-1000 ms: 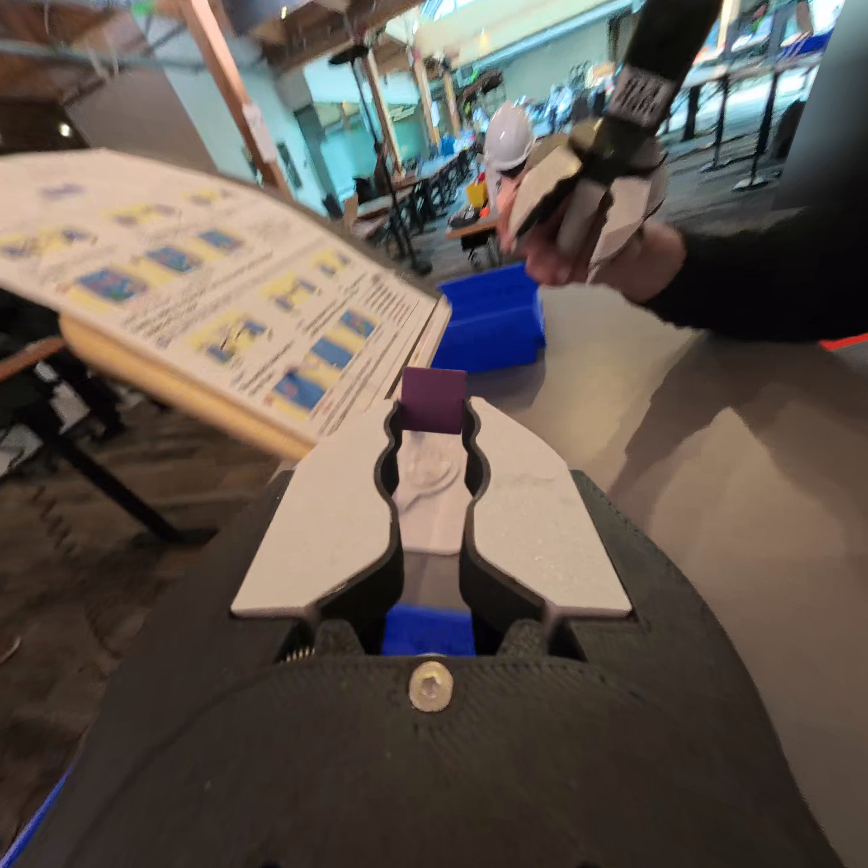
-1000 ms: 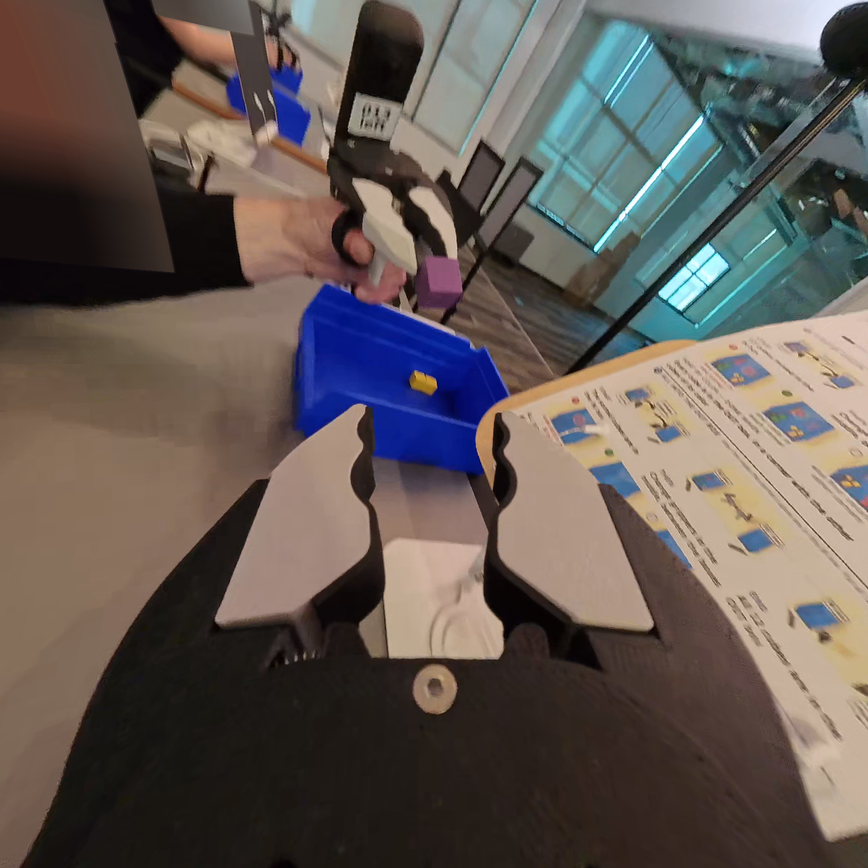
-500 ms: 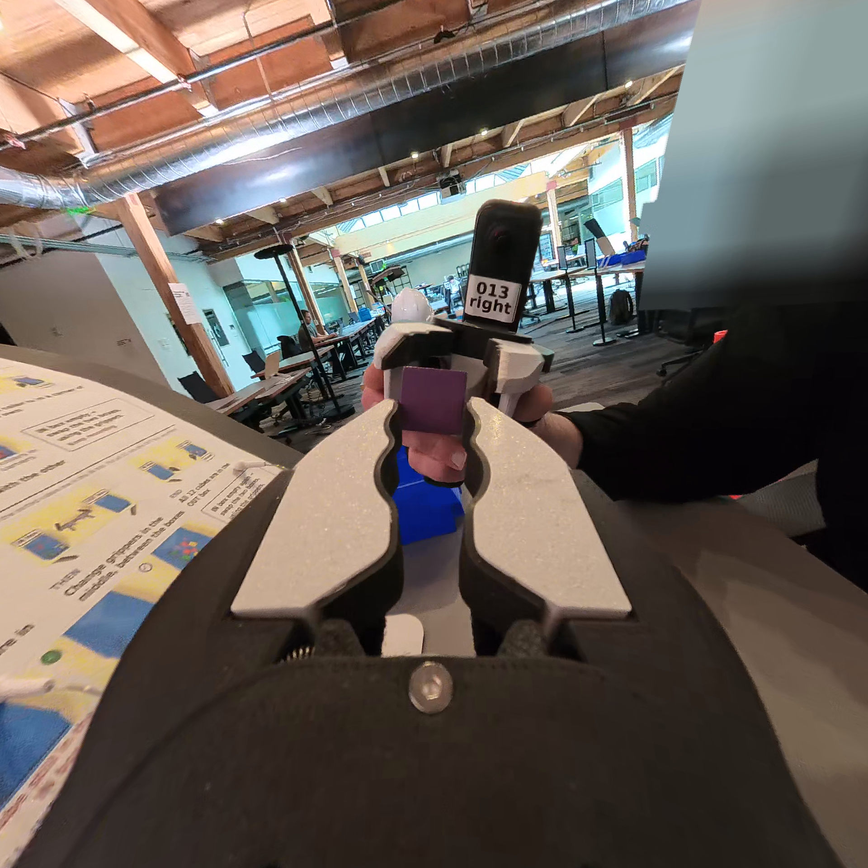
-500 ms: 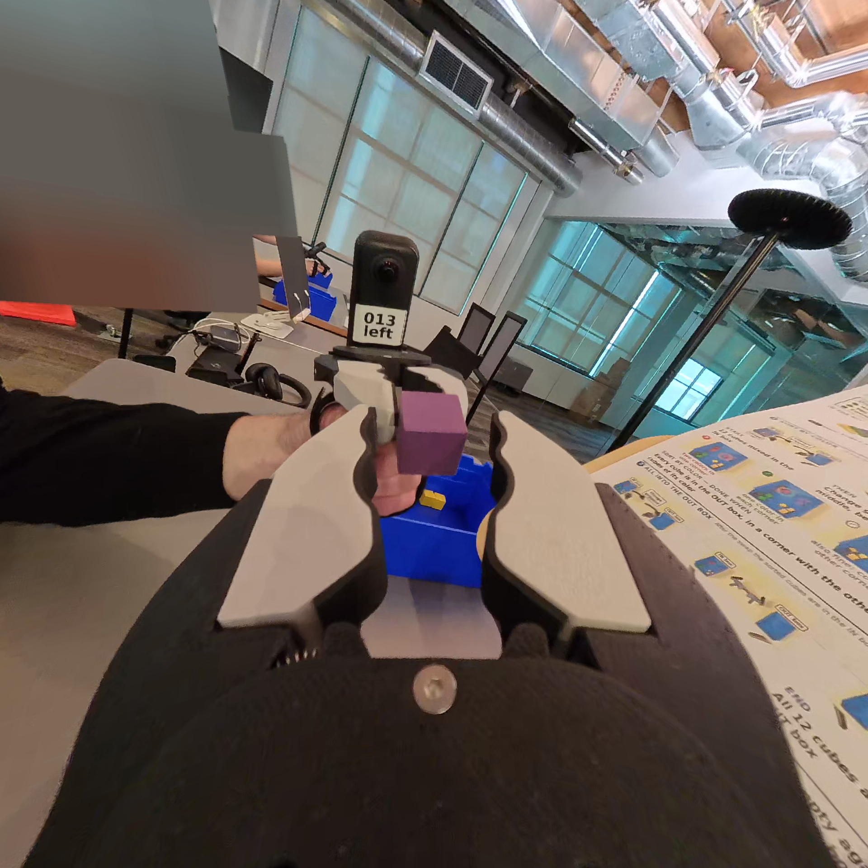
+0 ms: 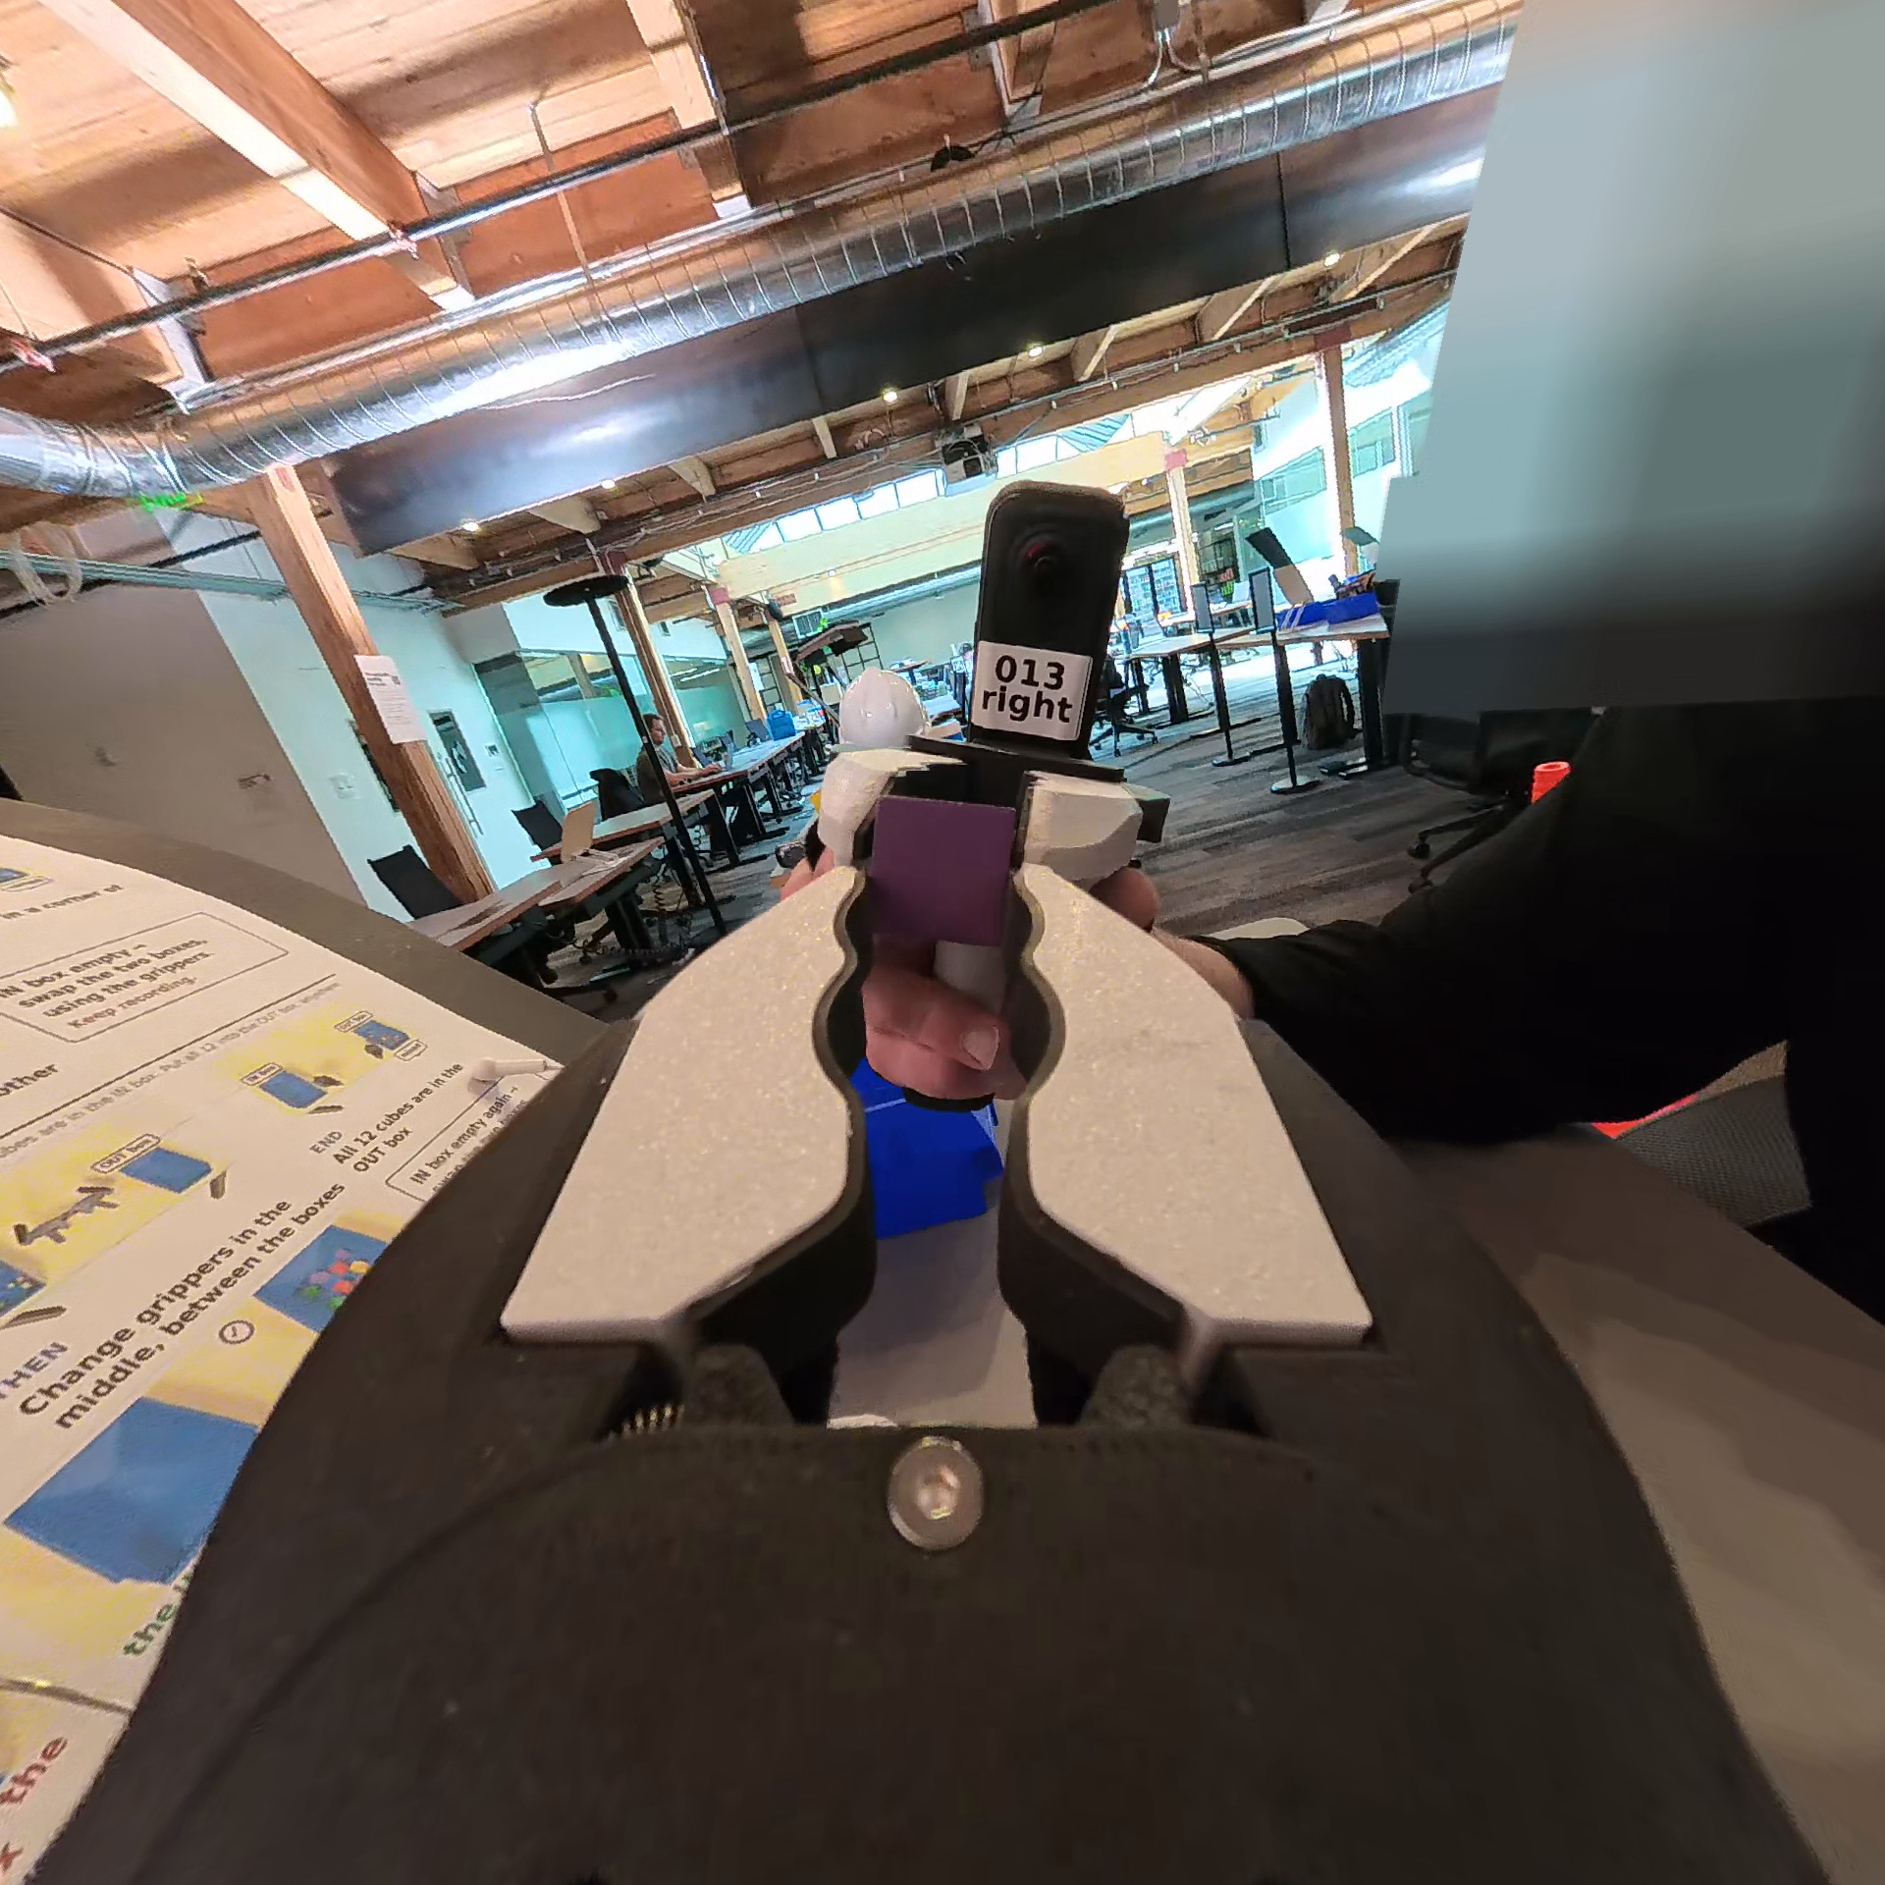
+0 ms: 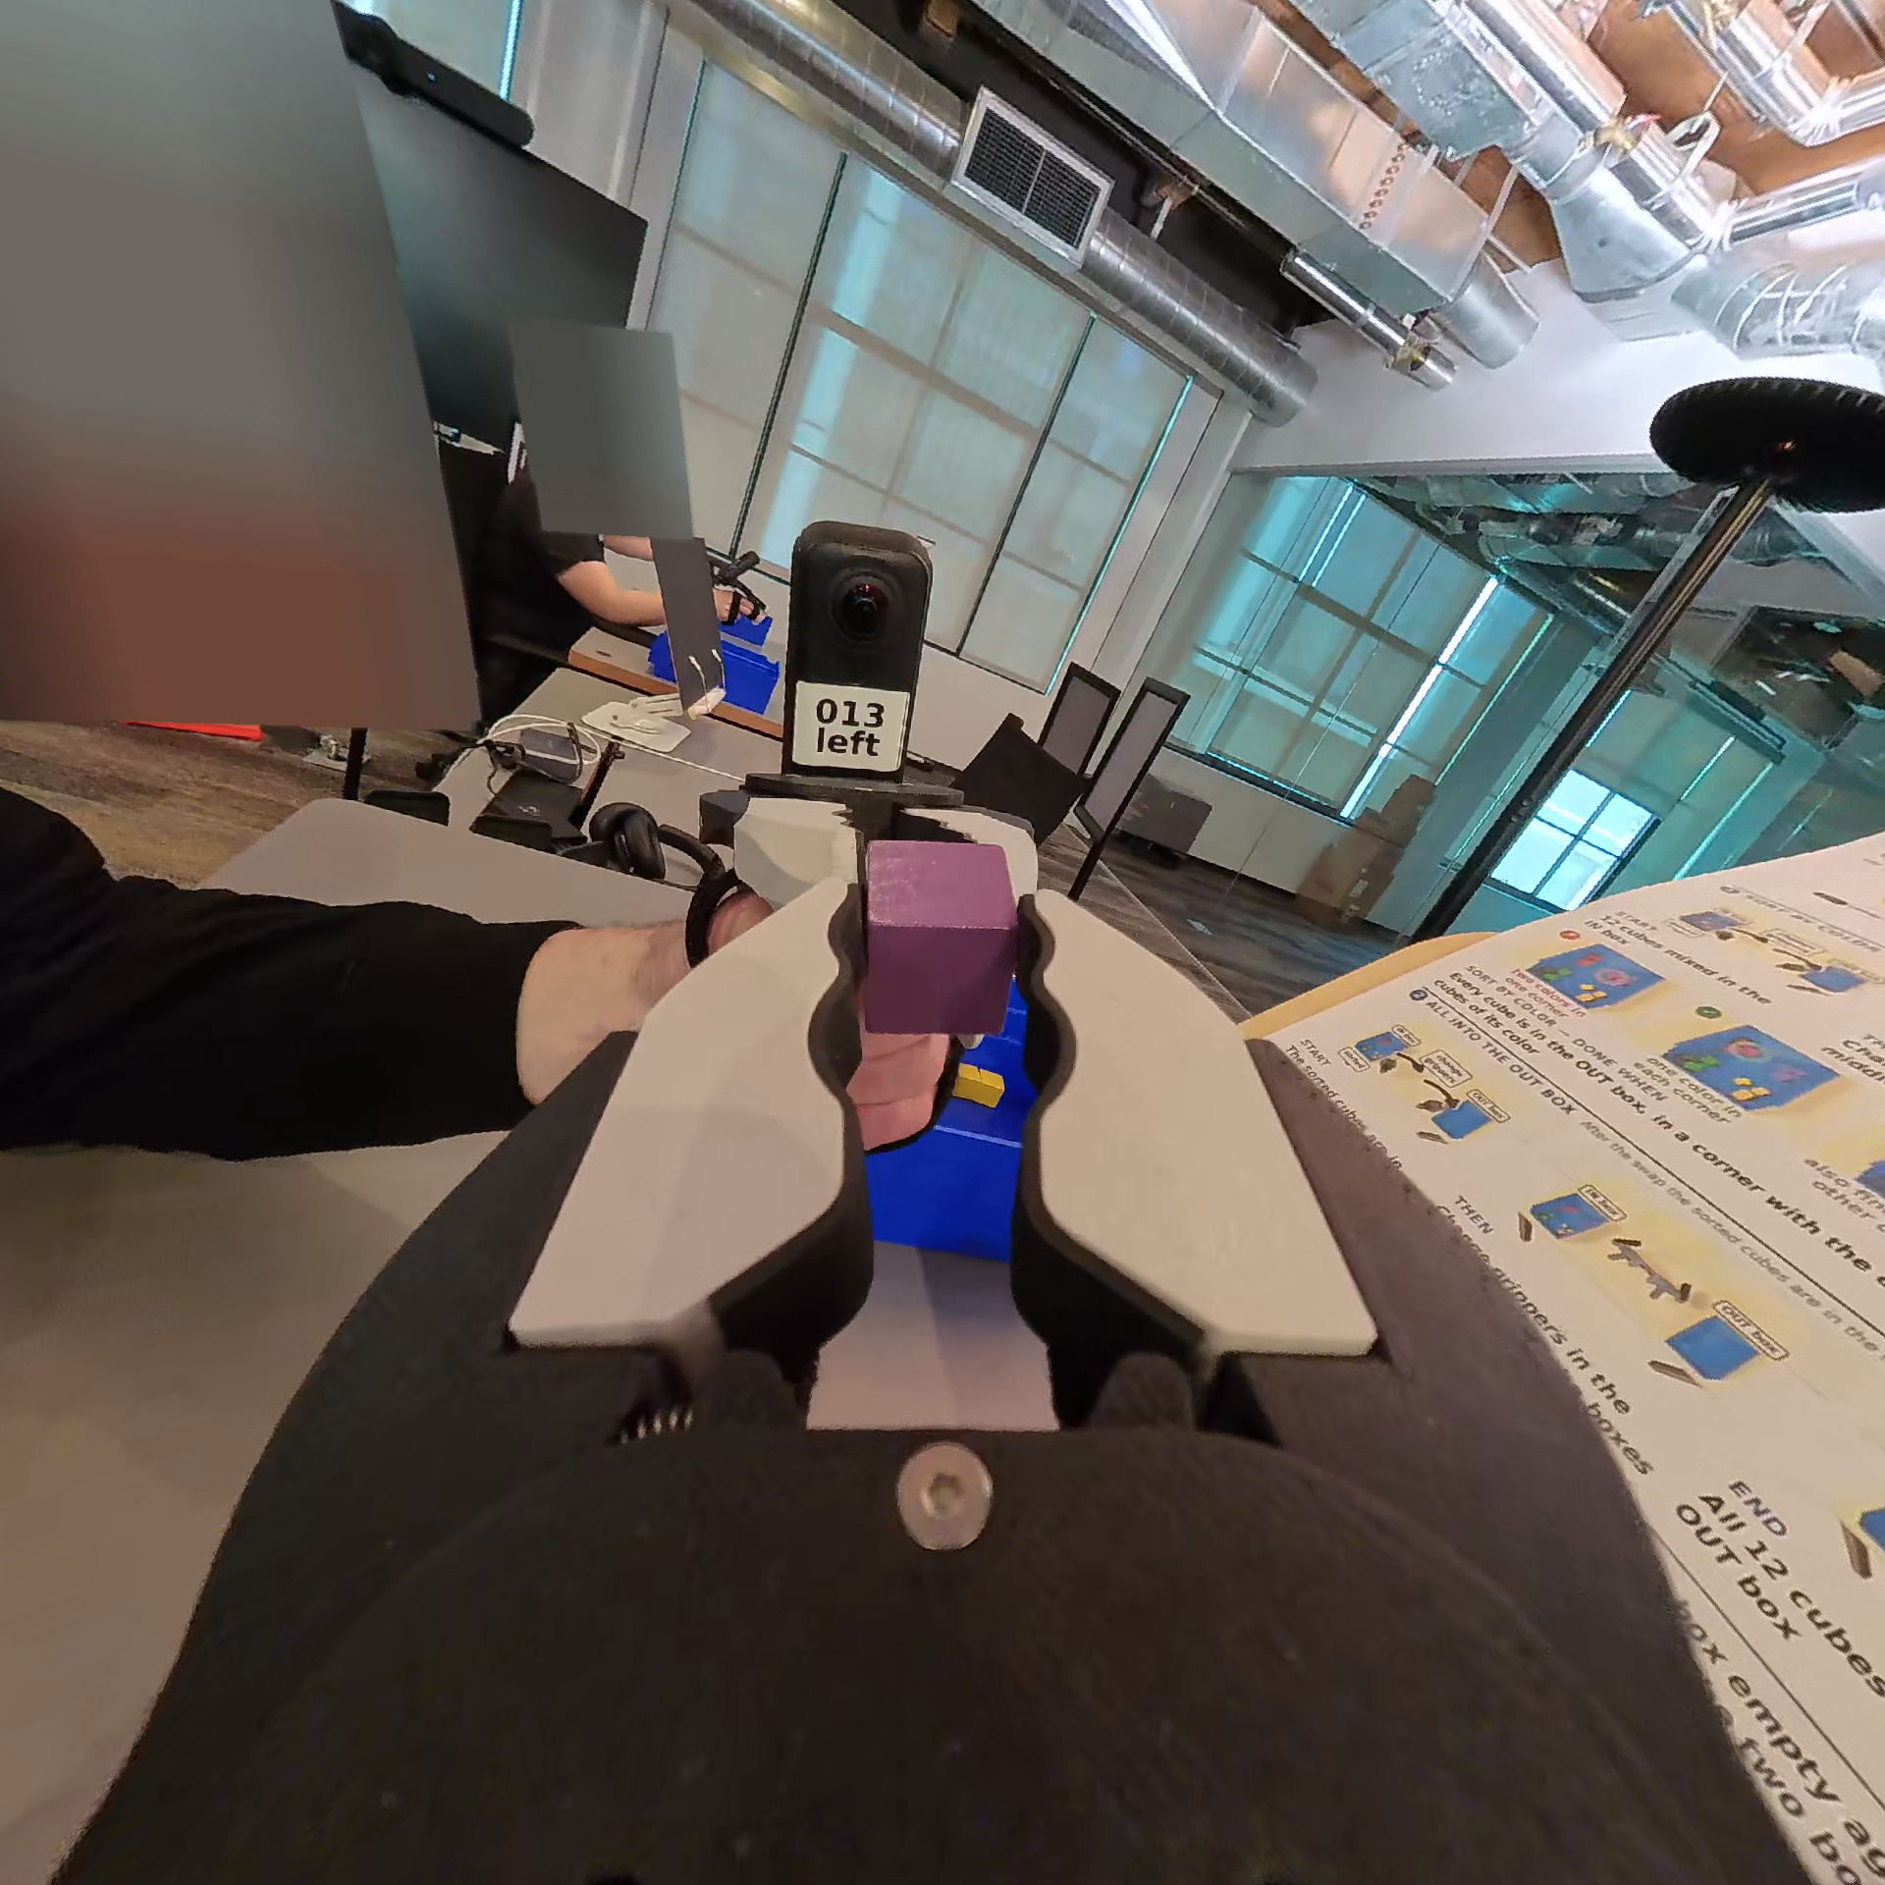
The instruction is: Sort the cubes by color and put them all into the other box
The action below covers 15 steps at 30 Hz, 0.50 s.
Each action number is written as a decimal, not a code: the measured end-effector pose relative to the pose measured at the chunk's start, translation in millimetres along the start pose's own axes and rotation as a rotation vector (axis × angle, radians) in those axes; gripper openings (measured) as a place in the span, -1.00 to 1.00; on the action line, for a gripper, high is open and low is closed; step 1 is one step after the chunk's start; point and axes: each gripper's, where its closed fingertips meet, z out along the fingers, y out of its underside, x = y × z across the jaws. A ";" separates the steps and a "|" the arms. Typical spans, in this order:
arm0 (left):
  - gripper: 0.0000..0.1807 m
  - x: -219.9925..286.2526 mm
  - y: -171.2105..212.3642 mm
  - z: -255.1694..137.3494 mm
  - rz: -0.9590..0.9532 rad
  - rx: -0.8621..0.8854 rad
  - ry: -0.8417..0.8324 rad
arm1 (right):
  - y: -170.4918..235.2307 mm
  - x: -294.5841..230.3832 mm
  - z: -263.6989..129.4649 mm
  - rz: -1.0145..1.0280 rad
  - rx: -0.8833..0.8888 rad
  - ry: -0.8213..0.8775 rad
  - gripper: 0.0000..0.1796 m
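1. Our left hand-held gripper (image 5: 944, 903) was clamped on the purple cube (image 5: 944, 867), which sat pinched at the fingertips and raised well above the counter (image 6: 204, 1326). We judged it was held that far forward so the cube's far half stayed free for the other tool.
2. Our right hand-held gripper (image 6: 938, 918) faced it head-on, level with it, its fingers flanking the same cube with hardly any gap. We could not tell whether they were already pressing on it or only lying close alongside.
3. We read this as a mid-air handover. The two tools were lined up nose to nose so the cube could pass across without being set down.
4. Below and behind the cube in the right wrist view lay a blue box (image 6: 944, 1193) with a yellow cube (image 6: 981, 1086) inside.
5. A second blue box (image 5: 923, 1163) showed below the fingers in the left wrist view. We could not tell which of the two was the destination.
6. An instruction sheet (image 6: 1591, 1173) lay on a raised board beside the work area.
7. The risk we saw was the left tool letting go before the right one had a firm hold, which would drop the cube onto the counter.
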 end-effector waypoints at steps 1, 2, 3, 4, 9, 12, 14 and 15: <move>-0.73 -0.3 -0.7 1.0 -0.004 0.002 -0.004 | -0.7 0.6 -0.5 -0.005 0.001 0.004 -0.69; -0.73 -0.8 -1.2 1.9 -0.012 -0.001 -0.008 | -1.6 1.4 -1.5 -0.007 0.002 0.008 -0.69; -0.72 -2.1 -1.2 1.9 -0.008 -0.010 -0.019 | -4.1 3.6 -3.5 -0.004 0.010 0.020 -0.69; -0.60 -4.2 -2.8 0.4 0.003 -0.013 -0.040 | -8.1 6.0 -6.8 -0.001 0.022 0.031 -0.69; -1.00 -15.7 -13.0 -18.4 0.104 -0.107 -0.170 | -19.9 26.5 -38.9 -0.048 -0.084 0.121 -0.68; -1.00 -27.6 -12.4 -31.3 0.155 -0.216 -0.278 | -15.1 48.8 -76.9 -0.063 -0.219 0.210 -0.69; -1.00 -35.1 -8.4 -38.9 0.201 -0.302 -0.352 | -2.7 66.4 -107.2 -0.057 -0.327 0.285 -0.69; -1.00 -38.1 -5.6 -42.4 0.224 -0.348 -0.379 | 5.4 76.3 -123.7 -0.052 -0.379 0.332 -0.69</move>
